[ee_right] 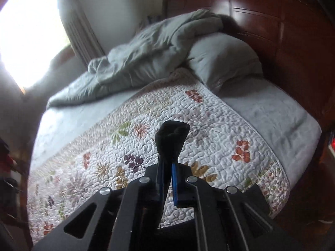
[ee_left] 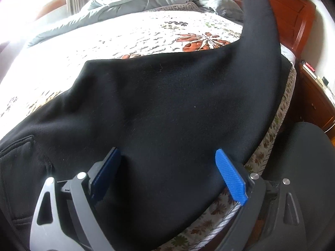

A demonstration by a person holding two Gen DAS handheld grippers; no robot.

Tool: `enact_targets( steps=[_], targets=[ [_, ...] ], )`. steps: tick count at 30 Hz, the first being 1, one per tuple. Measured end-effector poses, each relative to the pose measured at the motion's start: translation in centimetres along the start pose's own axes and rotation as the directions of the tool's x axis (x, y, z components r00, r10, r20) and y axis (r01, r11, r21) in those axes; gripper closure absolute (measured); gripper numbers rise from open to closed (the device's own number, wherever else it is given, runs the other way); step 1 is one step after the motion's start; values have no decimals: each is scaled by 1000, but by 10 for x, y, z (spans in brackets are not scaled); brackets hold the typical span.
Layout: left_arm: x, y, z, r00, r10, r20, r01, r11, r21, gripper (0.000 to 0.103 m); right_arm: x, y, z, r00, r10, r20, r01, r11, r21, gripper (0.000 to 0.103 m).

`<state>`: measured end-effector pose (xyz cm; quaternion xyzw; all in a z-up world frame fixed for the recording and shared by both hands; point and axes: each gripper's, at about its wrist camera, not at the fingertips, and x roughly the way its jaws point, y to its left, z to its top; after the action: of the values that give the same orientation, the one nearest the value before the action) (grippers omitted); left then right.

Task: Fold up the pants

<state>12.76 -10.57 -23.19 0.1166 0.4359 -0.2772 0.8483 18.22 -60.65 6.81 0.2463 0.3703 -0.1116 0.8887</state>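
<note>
Pants [ee_left: 167,108], black and of heavy soft cloth, fill the centre and lower left of the left wrist view, spread on the floral quilt [ee_left: 129,35] at the near edge of the bed. One leg rises in a taut strip toward the upper right of that frame, off the quilt.

Left gripper [ee_left: 167,173]: tongs wide, blue pads [ee_left: 230,179] standing either side of the cloth at the bottom of the frame. Whether they touch the fabric cannot be told; nothing is pinched.

Right gripper [ee_right: 166,179]: tongs narrow, closed on a bunched end of the black fabric, which sticks up just past the tips at lower centre of the right wrist view. Quilt, grey comforter [ee_right: 146,62] and wooden headboard [ee_right: 272,21] lie beyond, well apart.

Step in hand, as judged: the lifted leg end is being carried across for a fold, most of the garment lying flat. The task appears to be at an early or middle stage.

Next move calls for bringing the held end over the flat portion and laying it down with edges matched, the left tongs pinning or gripping the near cloth. Risk: loose fabric may drag and wrinkle.
</note>
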Motion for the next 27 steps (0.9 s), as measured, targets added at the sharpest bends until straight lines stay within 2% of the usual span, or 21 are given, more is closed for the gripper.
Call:
enact_targets(
  steps=[5,8,12,17,27],
  targets=[
    [2,-1,1,1000,13,-1,-13,1000,-15,11,-8,-85,-37,997,66,36,-70,991,113,98],
    [3,-2,3,1000,19,-4,-19,1000,-22,10,4,-136,-63,996,88,25,-91,977,191,98],
    [4,-3,4,1000,26,-6,-26,999,-30,10,18,-184,-92,993,120,12,-119,956,268,98],
    [5,-2,5,999,33,-7,-33,999,-43,9,32,-222,-122,986,166,15,-160,921,356,98],
    [7,-3,6,999,38,-14,-38,998,-50,8,47,-265,-155,972,234,19,-216,864,454,98]
  ],
)
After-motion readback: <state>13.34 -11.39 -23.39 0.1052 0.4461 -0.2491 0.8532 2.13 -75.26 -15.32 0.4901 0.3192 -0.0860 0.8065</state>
